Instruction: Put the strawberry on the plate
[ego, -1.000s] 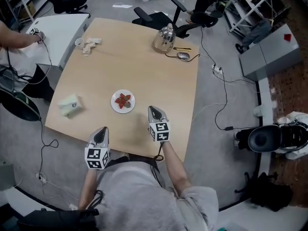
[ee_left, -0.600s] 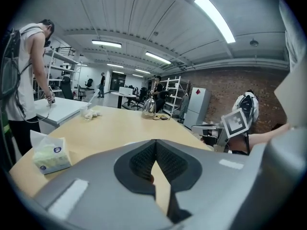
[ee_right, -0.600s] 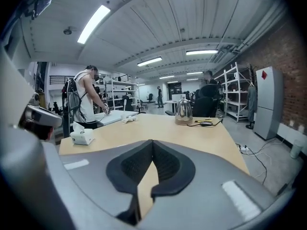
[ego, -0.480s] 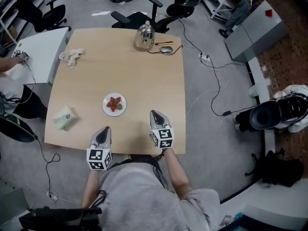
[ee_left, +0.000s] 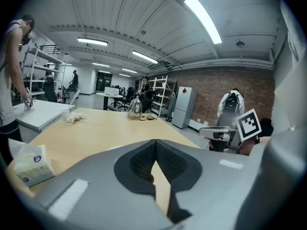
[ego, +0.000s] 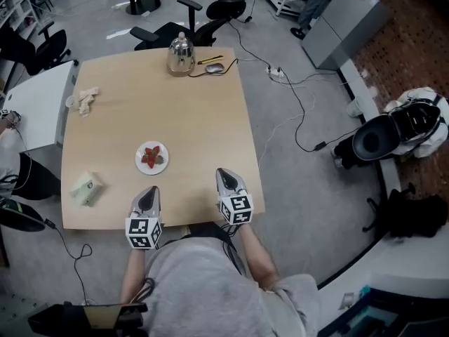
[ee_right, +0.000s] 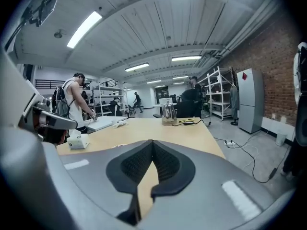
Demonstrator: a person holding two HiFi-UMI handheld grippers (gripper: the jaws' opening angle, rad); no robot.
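**As the Job Looks Done, Nothing Is Held**

Though the pale wooden square table spreads out ahead, the left gripper and right gripper hover at its near edge, each with jaws pressed together on nothing. Just ahead of the left gripper, a small round white plate already carries the red strawberry. Soft, light and easily bruised, it likely wants a gentle pinch across its broad flanks. Its tip and long axis are too small to read.

My workplace, an open lab-office, brick wall, metal shelf racks, ceiling strip lights, office chairs past my bench's far edge, power strip on grey floor
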